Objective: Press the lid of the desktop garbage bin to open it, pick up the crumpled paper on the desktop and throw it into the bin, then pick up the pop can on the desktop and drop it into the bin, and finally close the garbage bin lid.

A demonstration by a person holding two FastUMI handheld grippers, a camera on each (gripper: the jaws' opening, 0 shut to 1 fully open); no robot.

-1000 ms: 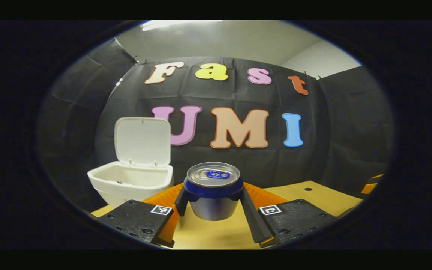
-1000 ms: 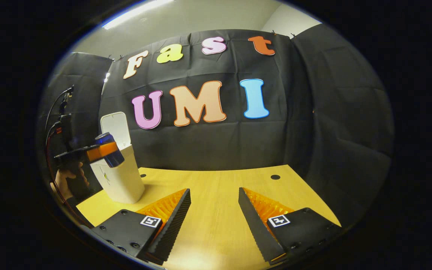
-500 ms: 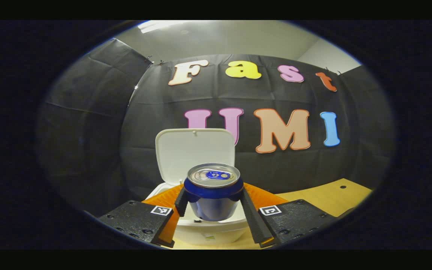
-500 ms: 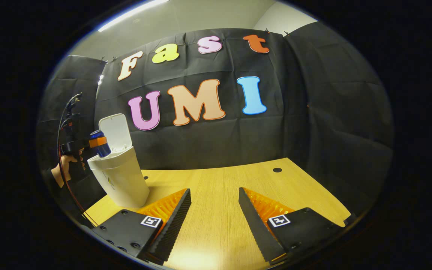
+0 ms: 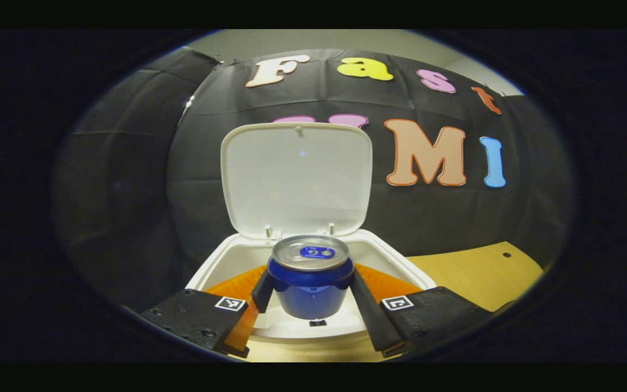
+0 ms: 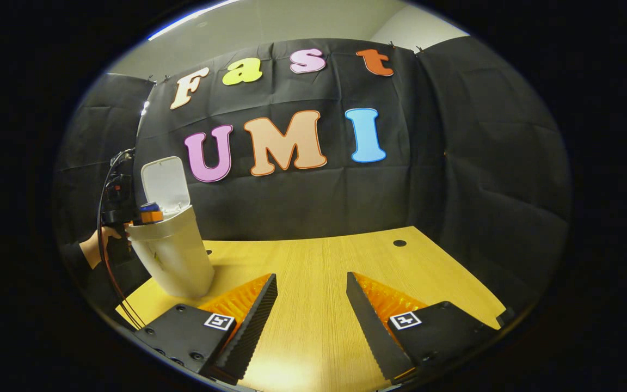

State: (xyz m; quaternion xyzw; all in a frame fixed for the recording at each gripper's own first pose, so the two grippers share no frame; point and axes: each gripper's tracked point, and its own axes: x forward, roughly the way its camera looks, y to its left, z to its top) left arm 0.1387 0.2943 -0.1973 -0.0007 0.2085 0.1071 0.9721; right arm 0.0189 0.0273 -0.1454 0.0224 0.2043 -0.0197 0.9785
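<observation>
The left claw [image 5: 309, 296] is clamped on the blue pop can [image 5: 310, 277], one finger pressing each side, and holds it upright over the open mouth of the white garbage bin [image 5: 400, 264], whose lid [image 5: 296, 179] stands raised behind the can. In the right gripper view the right claw [image 6: 309, 316] is spread wide with nothing between its fingers, low over the wooden worktop [image 6: 313, 261]. The bin stands at the worktop's far left, where a hand [image 6: 101, 239] holds the left claw with the can at the rim.
</observation>
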